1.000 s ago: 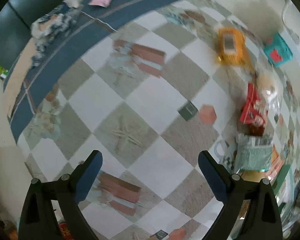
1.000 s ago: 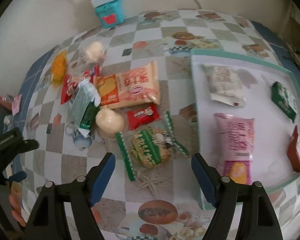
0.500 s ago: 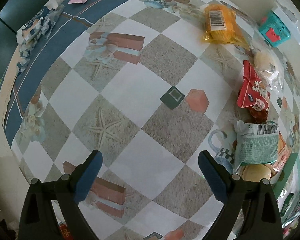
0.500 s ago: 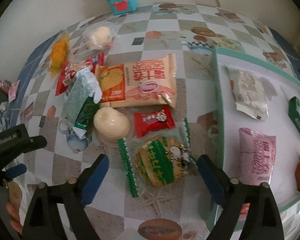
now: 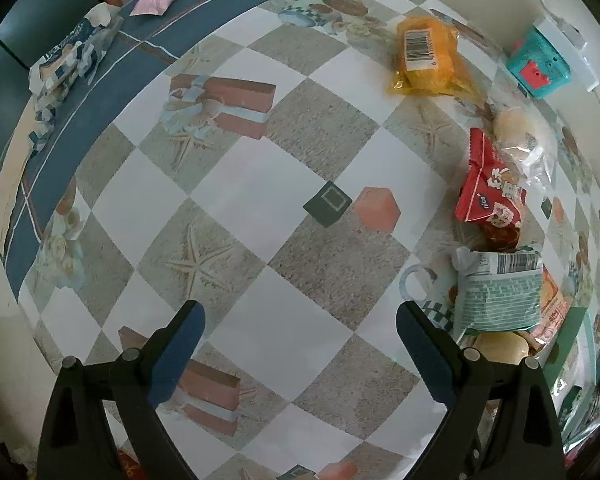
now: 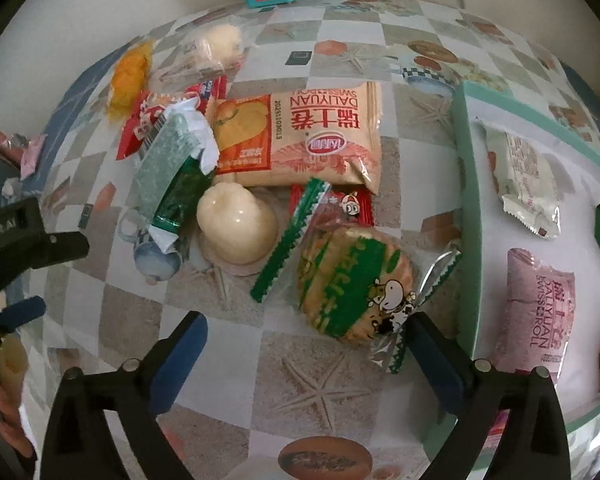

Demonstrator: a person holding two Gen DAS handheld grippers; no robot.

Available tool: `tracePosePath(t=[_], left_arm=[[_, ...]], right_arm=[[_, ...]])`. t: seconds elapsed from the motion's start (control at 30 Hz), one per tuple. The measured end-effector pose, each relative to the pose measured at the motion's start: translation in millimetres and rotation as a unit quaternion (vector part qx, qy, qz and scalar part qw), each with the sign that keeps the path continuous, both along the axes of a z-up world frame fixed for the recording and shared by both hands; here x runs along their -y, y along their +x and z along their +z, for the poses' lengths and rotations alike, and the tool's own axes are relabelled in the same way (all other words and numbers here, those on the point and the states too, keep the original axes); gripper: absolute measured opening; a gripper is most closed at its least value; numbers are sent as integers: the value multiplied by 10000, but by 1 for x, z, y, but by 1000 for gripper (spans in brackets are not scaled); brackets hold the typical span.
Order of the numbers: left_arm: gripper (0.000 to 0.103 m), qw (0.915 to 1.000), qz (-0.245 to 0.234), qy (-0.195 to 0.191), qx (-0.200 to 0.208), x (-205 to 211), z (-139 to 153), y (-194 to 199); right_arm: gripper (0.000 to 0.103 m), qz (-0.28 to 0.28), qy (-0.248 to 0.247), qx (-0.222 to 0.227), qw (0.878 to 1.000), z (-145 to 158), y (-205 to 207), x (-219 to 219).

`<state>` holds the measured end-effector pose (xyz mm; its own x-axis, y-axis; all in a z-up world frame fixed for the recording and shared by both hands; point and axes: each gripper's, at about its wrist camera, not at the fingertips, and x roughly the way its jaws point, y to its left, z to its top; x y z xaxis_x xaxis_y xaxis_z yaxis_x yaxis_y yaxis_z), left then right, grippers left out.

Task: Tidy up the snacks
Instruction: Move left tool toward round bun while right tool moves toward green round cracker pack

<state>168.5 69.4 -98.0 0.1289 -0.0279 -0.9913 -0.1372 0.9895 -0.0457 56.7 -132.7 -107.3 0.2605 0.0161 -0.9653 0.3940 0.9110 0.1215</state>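
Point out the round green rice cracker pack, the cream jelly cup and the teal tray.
round green rice cracker pack [image 6: 352,284], right wrist view, middle of the wrapper.
cream jelly cup [image 6: 236,226], right wrist view, its domed side.
teal tray [image 6: 470,208], right wrist view, left rim.

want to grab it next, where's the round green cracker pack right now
In the right wrist view the cracker pack lies on the table just ahead of the open right gripper, nearer its right finger, between the pudding cup and the tray.
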Motion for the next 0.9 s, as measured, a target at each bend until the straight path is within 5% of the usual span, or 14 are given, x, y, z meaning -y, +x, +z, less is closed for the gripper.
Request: tracePosePath(t=[0.57, 0.9], left_arm=[[97, 9999, -92, 4, 71, 7, 14, -4], [97, 9995, -293, 77, 87, 26, 21, -9]], right_arm=[[98, -503, 710, 314, 9957, 7, -7, 33], [84, -658, 152, 230, 9975, 13, -2, 37]])
